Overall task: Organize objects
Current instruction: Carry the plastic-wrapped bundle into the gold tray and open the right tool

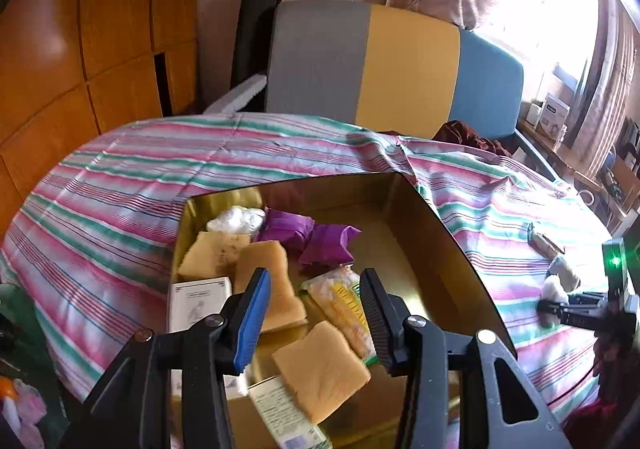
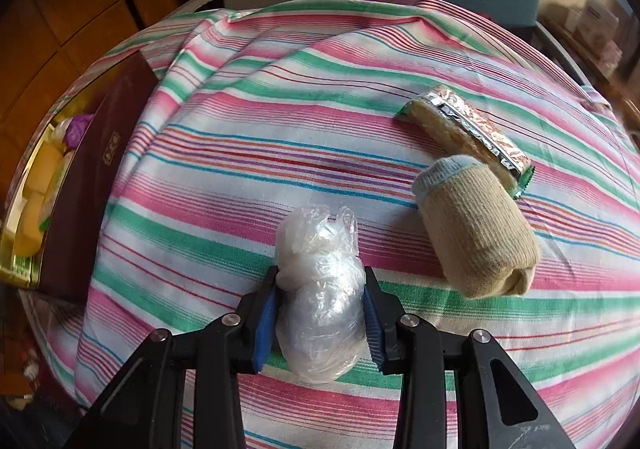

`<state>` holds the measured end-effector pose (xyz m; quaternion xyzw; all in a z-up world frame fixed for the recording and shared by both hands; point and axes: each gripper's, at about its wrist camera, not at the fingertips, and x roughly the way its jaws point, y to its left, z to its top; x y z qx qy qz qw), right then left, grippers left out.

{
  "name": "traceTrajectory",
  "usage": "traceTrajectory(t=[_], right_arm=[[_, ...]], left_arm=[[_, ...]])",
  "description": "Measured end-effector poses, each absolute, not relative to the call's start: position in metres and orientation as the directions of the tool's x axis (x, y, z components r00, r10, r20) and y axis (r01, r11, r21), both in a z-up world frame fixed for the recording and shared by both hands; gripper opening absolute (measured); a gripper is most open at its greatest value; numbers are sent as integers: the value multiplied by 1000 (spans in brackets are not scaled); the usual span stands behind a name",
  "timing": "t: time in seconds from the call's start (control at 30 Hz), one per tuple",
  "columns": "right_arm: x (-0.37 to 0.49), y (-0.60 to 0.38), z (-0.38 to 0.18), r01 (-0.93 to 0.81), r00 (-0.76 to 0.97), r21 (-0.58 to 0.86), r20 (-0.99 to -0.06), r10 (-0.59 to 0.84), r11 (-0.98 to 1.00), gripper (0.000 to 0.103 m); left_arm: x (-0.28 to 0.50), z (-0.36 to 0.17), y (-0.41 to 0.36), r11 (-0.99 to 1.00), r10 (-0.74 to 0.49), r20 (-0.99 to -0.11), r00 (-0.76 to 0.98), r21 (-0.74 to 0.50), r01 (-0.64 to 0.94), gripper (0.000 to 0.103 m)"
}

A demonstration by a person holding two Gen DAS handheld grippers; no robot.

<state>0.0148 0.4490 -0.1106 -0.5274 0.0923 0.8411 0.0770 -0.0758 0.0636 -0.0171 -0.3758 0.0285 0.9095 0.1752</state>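
In the left wrist view my left gripper (image 1: 315,277) hangs above the gold-lined box (image 1: 432,225), its jaws opening with nothing between them. The box holds tan sponges (image 1: 320,373), two purple packets (image 1: 308,239), a white plastic wad (image 1: 238,217), a yellow wipes pack (image 1: 344,305) and white cartons (image 1: 198,303). In the right wrist view my right gripper (image 2: 322,273) is shut on a crumpled clear plastic bag (image 2: 320,289) over the striped cloth (image 2: 280,137). A rolled beige sock (image 2: 476,233) and a foil-wrapped sponge pack (image 2: 468,129) lie to its right.
The box's maroon outer wall (image 2: 92,177) stands at the left edge of the right wrist view. Behind the bed is a grey, yellow and blue headboard (image 1: 400,65). Wooden cabinets (image 1: 80,29) fill the left, and a cluttered shelf (image 1: 556,117) stands at the right.
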Motion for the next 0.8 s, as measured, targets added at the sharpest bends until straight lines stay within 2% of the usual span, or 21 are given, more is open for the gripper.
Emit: traceTrajectory(t=[0.13, 0.27, 0.57, 0.8], right_arm=[[12, 442, -106, -274, -431, 96, -902, 33, -957, 37], [0, 413, -87, -243, -476, 134, -879, -2, -961, 37], [-53, 300, -27, 3, -579, 152, -805, -126, -988, 37], [-102, 244, -36, 87, -551, 99, -824, -130, -991, 37]], left_arm=[[-66, -15, 53, -935, 298, -685, -664, -69, -348, 47], [-64, -20, 40, -940, 301, -691, -657, -100, -326, 47], [-66, -29, 15, -952, 286, -695, -659, -130, -276, 47], [-66, -37, -8, -955, 289, -703, -650, -169, -243, 47]])
